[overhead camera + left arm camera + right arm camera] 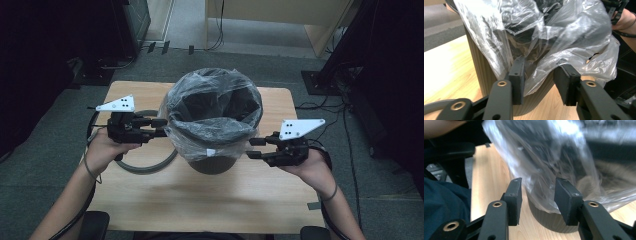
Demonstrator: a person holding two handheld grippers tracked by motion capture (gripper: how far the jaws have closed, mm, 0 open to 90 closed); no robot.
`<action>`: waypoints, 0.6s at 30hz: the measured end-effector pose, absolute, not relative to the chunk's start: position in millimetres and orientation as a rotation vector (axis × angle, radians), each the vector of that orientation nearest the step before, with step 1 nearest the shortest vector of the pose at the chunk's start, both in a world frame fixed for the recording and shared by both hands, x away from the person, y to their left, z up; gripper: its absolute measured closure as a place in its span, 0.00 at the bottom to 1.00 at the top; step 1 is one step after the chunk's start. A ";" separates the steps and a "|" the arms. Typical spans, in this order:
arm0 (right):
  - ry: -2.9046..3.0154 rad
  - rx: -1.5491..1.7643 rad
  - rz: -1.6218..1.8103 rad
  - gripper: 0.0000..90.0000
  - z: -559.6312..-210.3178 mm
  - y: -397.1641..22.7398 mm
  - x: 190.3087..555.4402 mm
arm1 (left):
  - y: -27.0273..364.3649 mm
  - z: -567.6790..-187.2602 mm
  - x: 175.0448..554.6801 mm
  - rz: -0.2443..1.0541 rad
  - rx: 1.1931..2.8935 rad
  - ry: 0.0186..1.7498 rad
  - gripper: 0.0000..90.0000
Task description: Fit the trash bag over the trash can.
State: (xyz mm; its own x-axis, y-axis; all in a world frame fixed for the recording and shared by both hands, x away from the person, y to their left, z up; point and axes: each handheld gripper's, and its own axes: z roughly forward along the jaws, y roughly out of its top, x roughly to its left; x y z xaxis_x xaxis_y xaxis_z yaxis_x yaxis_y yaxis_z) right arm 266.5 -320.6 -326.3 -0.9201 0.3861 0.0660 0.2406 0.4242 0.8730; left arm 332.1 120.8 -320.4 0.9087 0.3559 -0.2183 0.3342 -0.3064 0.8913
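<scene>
Nearest, between the parted jaws of the left tool: a loose fold of the bag, hanging free, pads not pressing on it; released, nothing gripped. Same at the right tool: jaws standing apart, clear film draped in the gap, not pinched. Thin, soft and very light, judging by the crumples and the droop of the skirt. Likely to slip between hard pads, to stretch or tear if yanked, and to give no resistance to a push. Best taken at the turned-down skirt just ahead of each tool, where the film hangs clear of the bin wall, with several layers bunched in the pads rather than a single sheet. Better pulled from both sides together, so as not to drag the bin over. Just behind the film, the bin itself: dark, ribbed, stiff and round, standing upright between the two tools on the pale wooden counter, probably light enough to shift or tip under a one-sided tug. Looks of the bag: transparent, glossy, heavily wrinkled, catching bright glare. Mouth folded over the rim and flared outward all round, baggier on the side nearest the tools, with a small white tag there in the high view. Inside, pressed down into the dark hollow. Farther off, beyond both tools: grey floor.
</scene>
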 end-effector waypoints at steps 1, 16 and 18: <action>2.518 0.543 1.538 0.62 -323.9 -322.9 264.0 | 122.3 -319.1 331.1 0.029 1.912 0.504 0.65; 2.286 0.468 1.680 0.58 -281.5 -308.1 251.0 | 139.4 -297.5 323.3 0.051 1.921 0.397 0.49; 2.296 0.458 1.658 0.56 -282.6 -300.2 253.5 | 142.7 -302.0 323.6 0.050 1.934 0.411 0.49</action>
State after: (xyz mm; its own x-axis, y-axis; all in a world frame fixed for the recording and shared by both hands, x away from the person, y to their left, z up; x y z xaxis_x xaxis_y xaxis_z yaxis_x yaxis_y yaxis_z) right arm 253.5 -300.2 -282.6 -0.9130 0.4066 -0.0343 0.0954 0.2943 0.9509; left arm 323.6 142.7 -302.0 0.9387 0.3069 -0.1568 0.2609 -0.3358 0.9051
